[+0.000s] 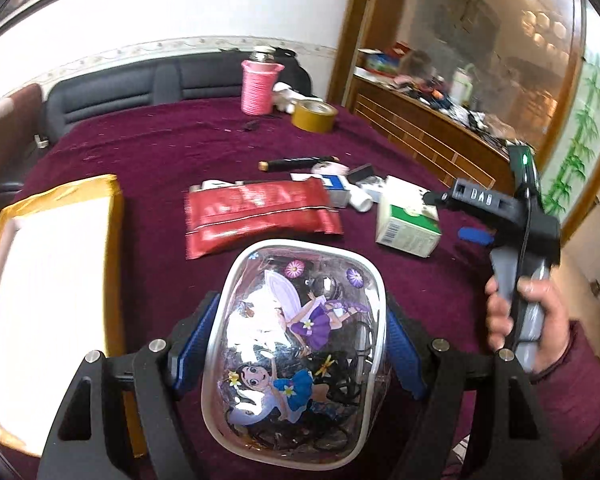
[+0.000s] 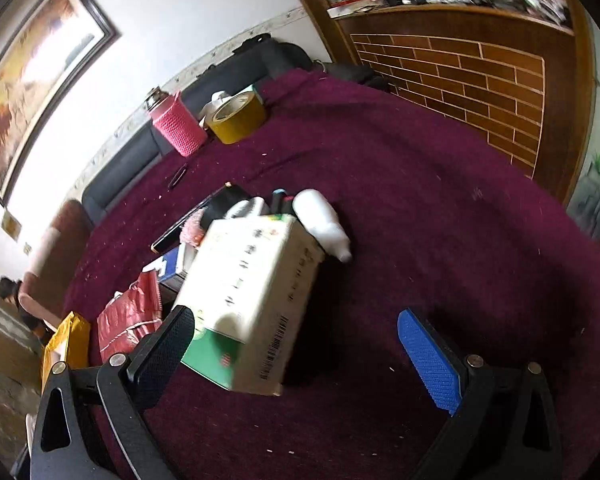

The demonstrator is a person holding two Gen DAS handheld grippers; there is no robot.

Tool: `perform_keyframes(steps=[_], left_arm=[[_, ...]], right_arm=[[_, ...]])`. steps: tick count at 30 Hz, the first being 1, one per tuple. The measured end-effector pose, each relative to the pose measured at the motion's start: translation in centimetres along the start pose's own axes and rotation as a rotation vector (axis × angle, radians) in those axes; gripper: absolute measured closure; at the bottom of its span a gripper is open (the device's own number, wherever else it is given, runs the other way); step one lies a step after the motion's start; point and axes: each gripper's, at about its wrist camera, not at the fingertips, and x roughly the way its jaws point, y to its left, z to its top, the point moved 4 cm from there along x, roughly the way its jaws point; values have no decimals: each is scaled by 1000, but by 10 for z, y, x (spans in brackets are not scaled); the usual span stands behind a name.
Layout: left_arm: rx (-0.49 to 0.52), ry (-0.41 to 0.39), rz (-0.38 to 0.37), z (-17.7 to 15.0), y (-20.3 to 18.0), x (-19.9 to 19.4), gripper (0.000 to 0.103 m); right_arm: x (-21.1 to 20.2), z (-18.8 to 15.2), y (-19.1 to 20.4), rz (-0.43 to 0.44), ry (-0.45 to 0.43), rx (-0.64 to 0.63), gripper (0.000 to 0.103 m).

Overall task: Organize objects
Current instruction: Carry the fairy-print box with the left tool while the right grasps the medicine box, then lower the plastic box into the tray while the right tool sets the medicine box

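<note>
My left gripper (image 1: 300, 312) is shut on a clear pouch (image 1: 296, 360) printed with cartoon fairies. Its blue pads (image 1: 192, 344) press both sides of the pouch, which hangs above the purple tablecloth (image 1: 148, 152). A white and green carton (image 2: 252, 300) stands between the fingers of my right gripper (image 2: 300, 356), close to the left finger; the jaws are wide and nothing is gripped. The left wrist view shows that carton (image 1: 408, 220) beside the right gripper (image 1: 452, 216), which a hand (image 1: 540, 320) holds.
A red packet (image 1: 256, 216), a black pen (image 1: 300, 162), a white bottle (image 2: 324, 220) and small boxes lie mid-table. A gold-edged box (image 1: 52, 280) sits at the left. A pink knit flask (image 1: 256, 88) and yellow tape roll (image 1: 314, 116) stand at the back. A wooden cabinet (image 2: 460, 80) is at the right.
</note>
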Motion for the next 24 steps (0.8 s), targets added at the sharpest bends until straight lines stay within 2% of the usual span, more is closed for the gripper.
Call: perform_keyframes(steps=[5, 13, 19, 21, 24], left_arm=[[-51, -11, 7, -10, 23, -10, 27], [-53, -42, 38, -23, 45, -28, 27], [-73, -40, 37, -30, 56, -30, 27], [-81, -37, 43, -32, 59, -30, 27], [-94, -36, 40, -34, 62, -32, 27]], right_arm=[[14, 14, 25, -101, 68, -39, 0], [38, 6, 52, -253, 124, -114, 0], [39, 9, 52, -347, 94, -153, 2], [41, 10, 54, -335, 112, -179, 21], [39, 9, 53, -280, 143, -177, 26]])
